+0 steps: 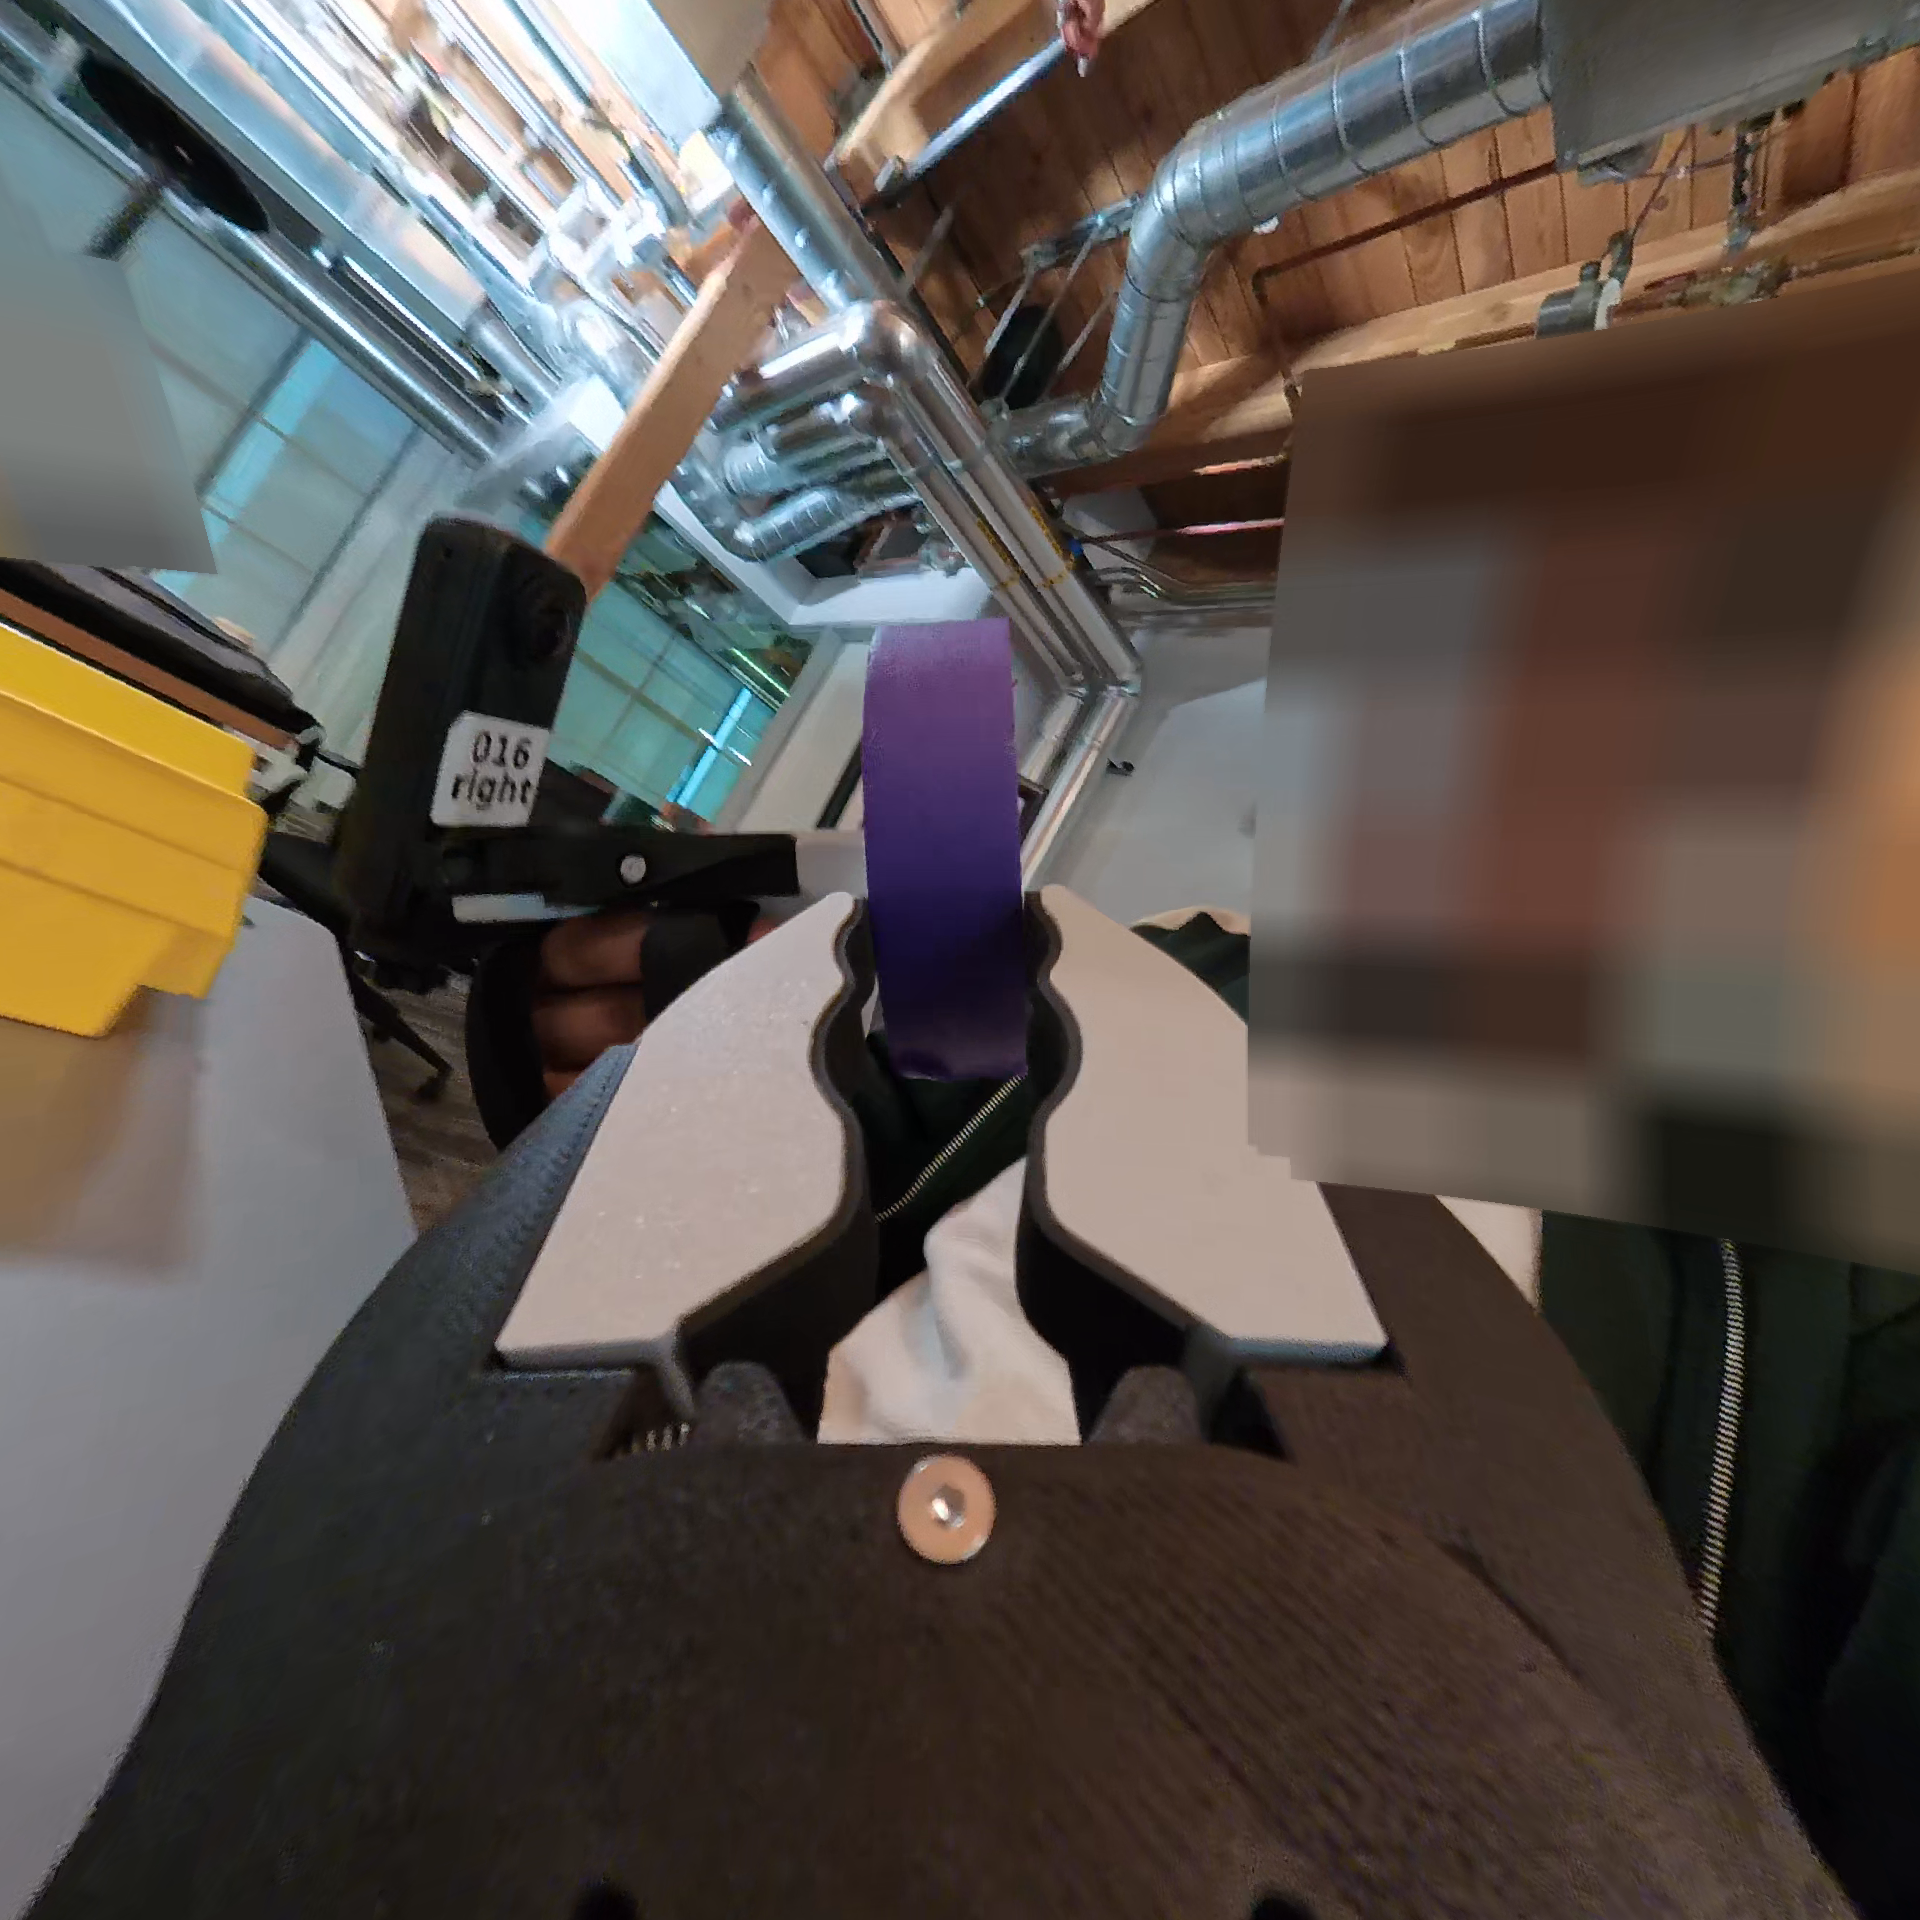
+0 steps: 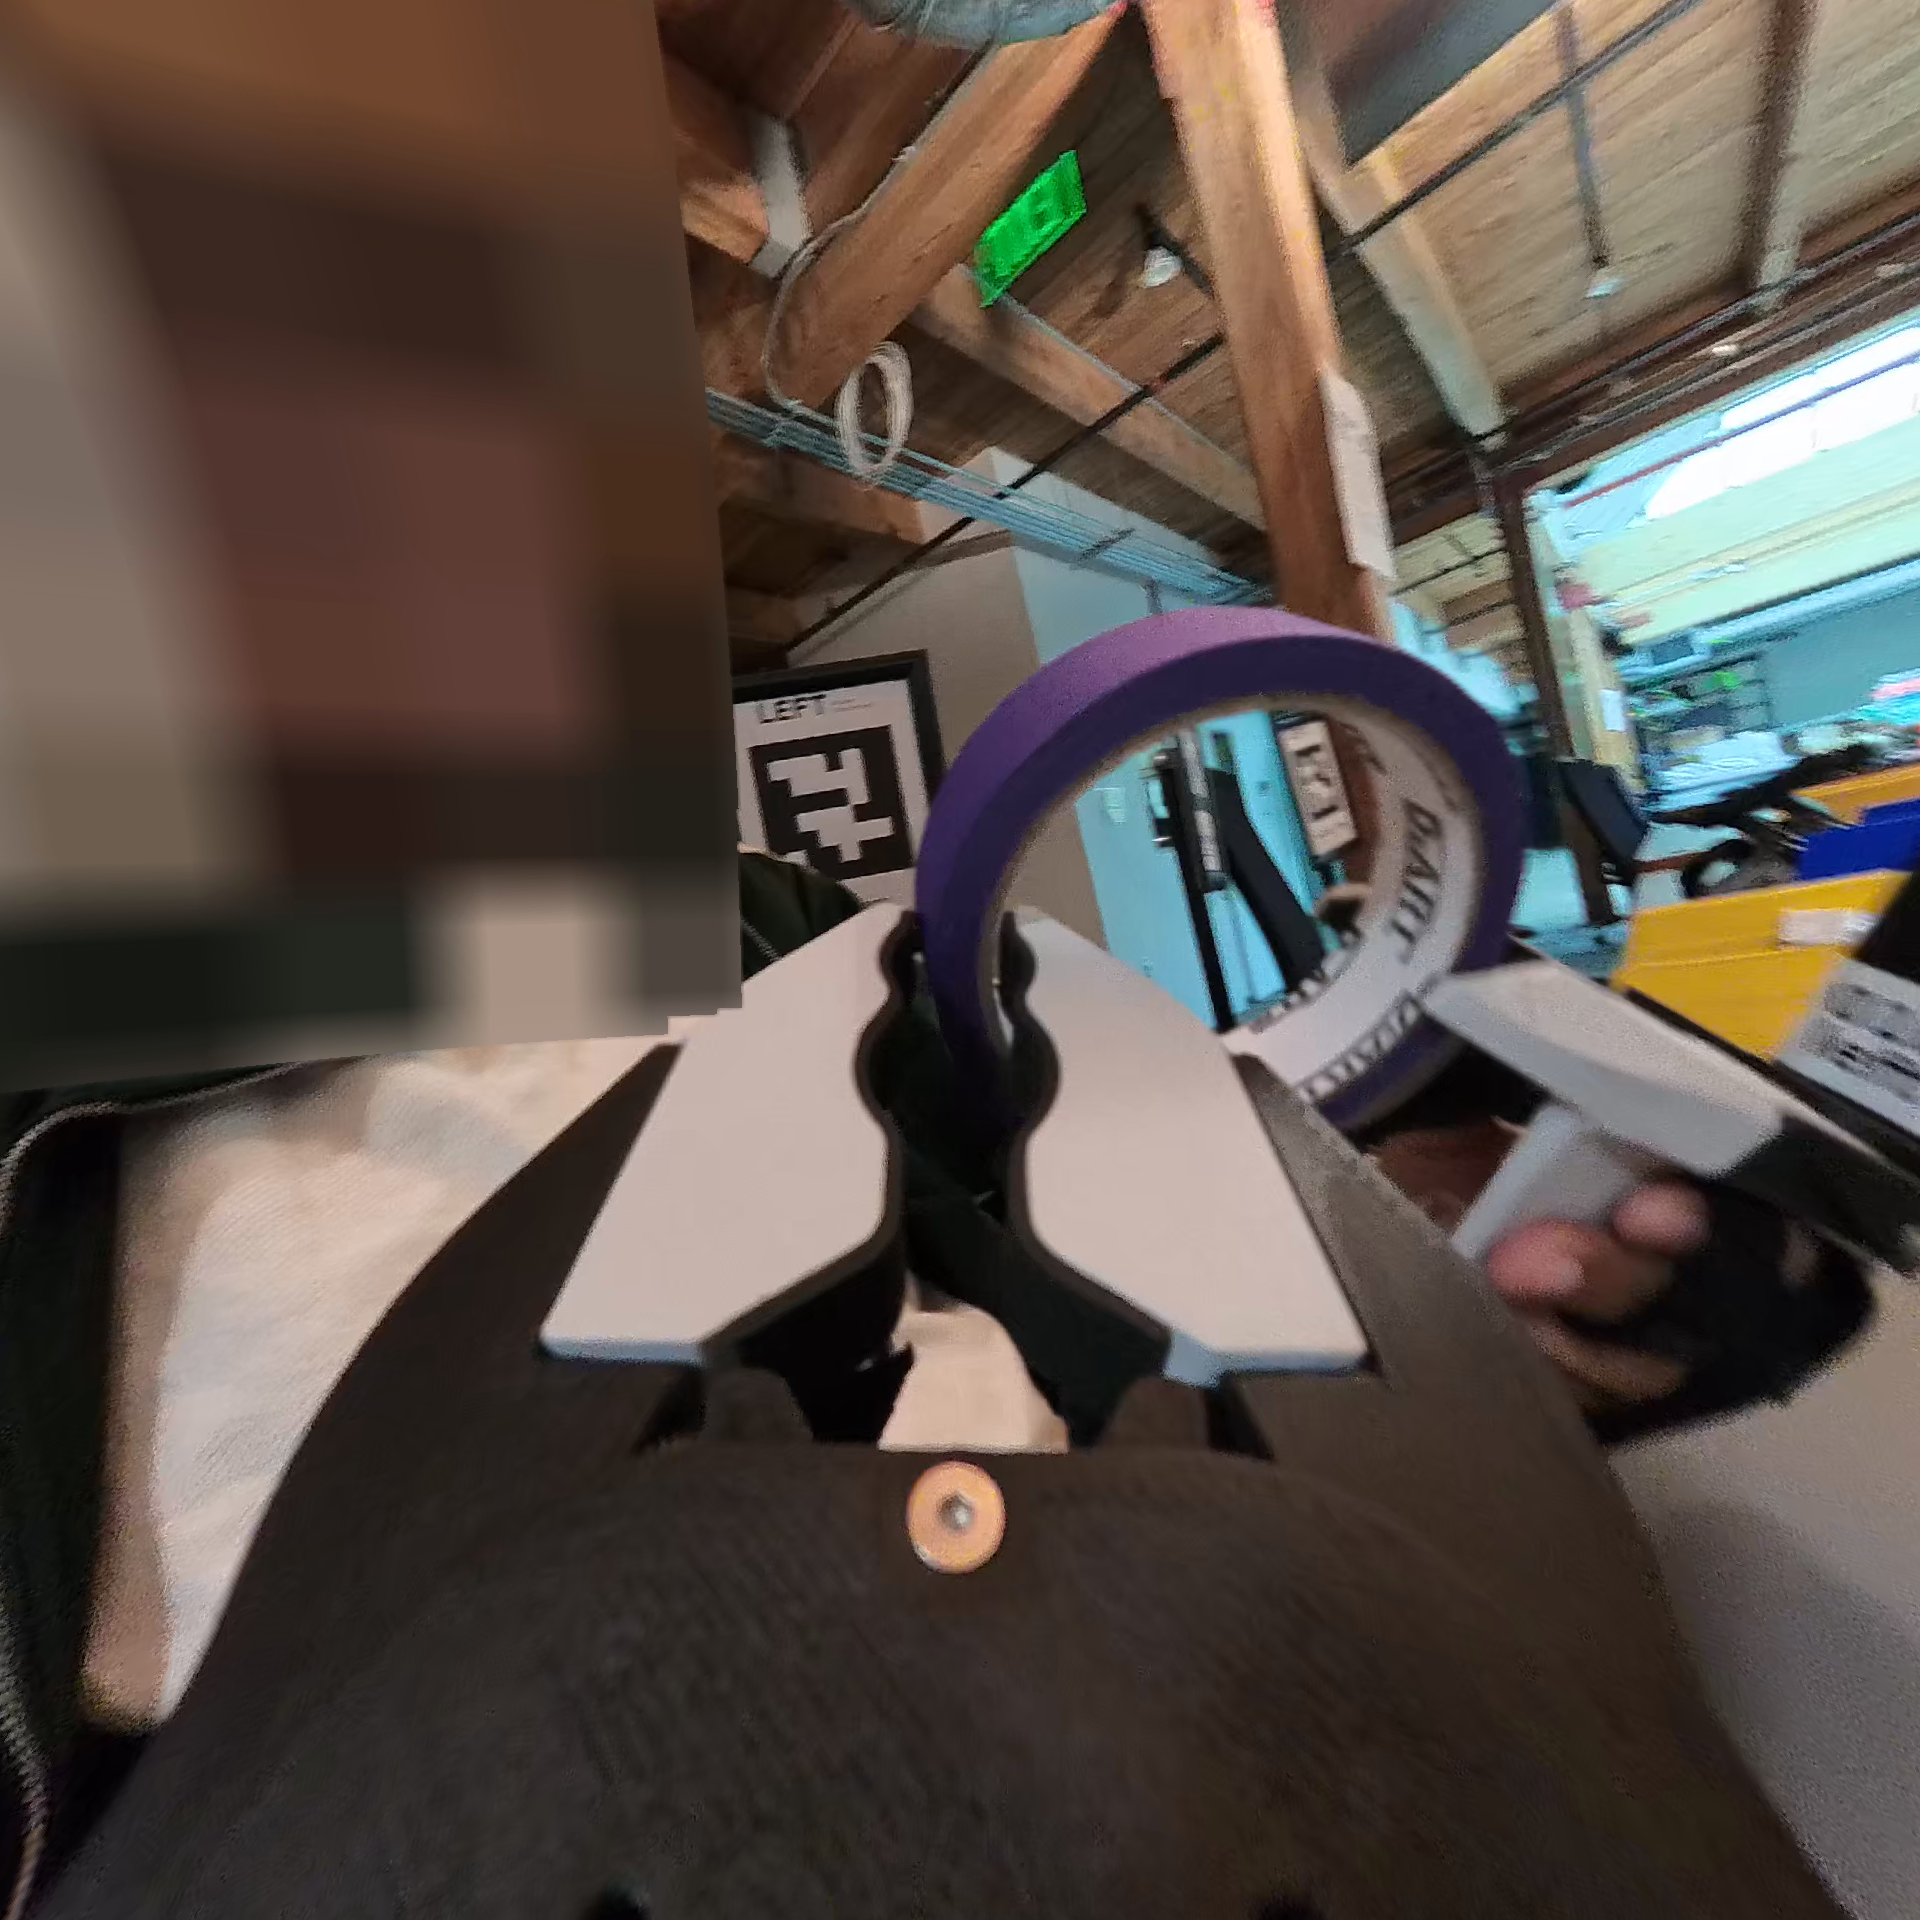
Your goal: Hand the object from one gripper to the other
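Tape (image 2: 1226,665), a purple roll, hangs in mid-air between both grippers, carried by no surface; each claw has it at once.

Seen from the left wrist view, going left to right: a yellow bin (image 1: 114,831) sits at the edge of a grey table (image 1: 187,1143); the right gripper (image 1: 821,868) reaches in sideways, its fingers meeting the roll's left side; then the tape (image 1: 940,831) stands edge-on; the left gripper (image 1: 945,935) has its jaws clenched across the roll's width, one pad on each flat face.

From the right wrist view, the right gripper (image 2: 961,956) is clenched on the ring's wall at its lower left, one finger inside the hole and one outside. The roll faces this camera, so its white core shows. At lower right the left gripper (image 2: 1455,1023) clamps the ring's bottom right.

The two grips sit on different parts of the ring, probably so neither blocks the other. I judge the handover is at its midpoint: one claw must let go next, and which gives and which receives cannot be told from here.
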`<state>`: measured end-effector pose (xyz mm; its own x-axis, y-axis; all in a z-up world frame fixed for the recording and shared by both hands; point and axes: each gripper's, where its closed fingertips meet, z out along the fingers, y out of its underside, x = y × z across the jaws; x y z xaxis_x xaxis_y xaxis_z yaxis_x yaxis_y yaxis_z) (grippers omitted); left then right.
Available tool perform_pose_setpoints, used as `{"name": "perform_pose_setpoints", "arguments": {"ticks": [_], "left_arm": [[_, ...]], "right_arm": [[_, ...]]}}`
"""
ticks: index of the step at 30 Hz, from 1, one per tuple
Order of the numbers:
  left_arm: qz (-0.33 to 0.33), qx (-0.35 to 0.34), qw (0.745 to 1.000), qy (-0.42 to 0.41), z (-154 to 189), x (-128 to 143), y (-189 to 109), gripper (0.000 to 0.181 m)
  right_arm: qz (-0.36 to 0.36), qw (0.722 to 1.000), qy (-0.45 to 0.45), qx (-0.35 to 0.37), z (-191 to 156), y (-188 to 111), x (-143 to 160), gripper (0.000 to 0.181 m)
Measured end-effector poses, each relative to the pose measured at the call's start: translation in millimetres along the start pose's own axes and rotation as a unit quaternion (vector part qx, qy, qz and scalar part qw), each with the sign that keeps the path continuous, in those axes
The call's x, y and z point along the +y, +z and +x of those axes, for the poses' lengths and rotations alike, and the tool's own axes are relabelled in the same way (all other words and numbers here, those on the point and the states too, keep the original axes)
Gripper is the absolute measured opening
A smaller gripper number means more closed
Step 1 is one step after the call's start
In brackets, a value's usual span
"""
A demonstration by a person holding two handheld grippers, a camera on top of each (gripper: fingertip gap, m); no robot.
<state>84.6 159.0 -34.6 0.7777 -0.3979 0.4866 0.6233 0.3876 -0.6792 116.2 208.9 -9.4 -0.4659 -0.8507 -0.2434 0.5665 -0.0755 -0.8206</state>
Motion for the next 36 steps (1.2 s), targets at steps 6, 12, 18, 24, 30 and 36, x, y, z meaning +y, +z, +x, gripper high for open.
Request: {"name": "perform_pose_setpoints", "arguments": {"ticks": [6, 12, 18, 24, 30, 36], "left_arm": [[0.078, -0.170, 0.976, 0.107, -17, -44, -36, 0.025], [0.104, -0.298, 0.931, 0.182, -22, -70, -80, 0.025], [0.058, -0.323, 0.925, 0.191, -32, -60, -73, 0.025], [-0.017, -0.332, 0.922, 0.200, -42, -40, -58, 0.025], [-0.052, -0.324, 0.923, 0.198, -45, -29, -50, 0.025], [-0.057, -0.313, 0.928, 0.195, -44, -25, -46, 0.025]], "right_arm": [[-0.016, 0.970, 0.037, 0.239, 80, -45, 13, 0.070], [-0.090, 0.924, -0.005, 0.371, 113, -76, 28, 0.065], [-0.183, 0.857, -0.154, 0.456, 121, -92, 25, 0.063], [-0.180, 0.865, -0.198, 0.424, 108, -80, 16, 0.054], [-0.215, 0.865, -0.204, 0.405, 107, -84, 24, 0.040], [-0.244, 0.863, -0.184, 0.403, 111, -84, 36, 0.031]]}}
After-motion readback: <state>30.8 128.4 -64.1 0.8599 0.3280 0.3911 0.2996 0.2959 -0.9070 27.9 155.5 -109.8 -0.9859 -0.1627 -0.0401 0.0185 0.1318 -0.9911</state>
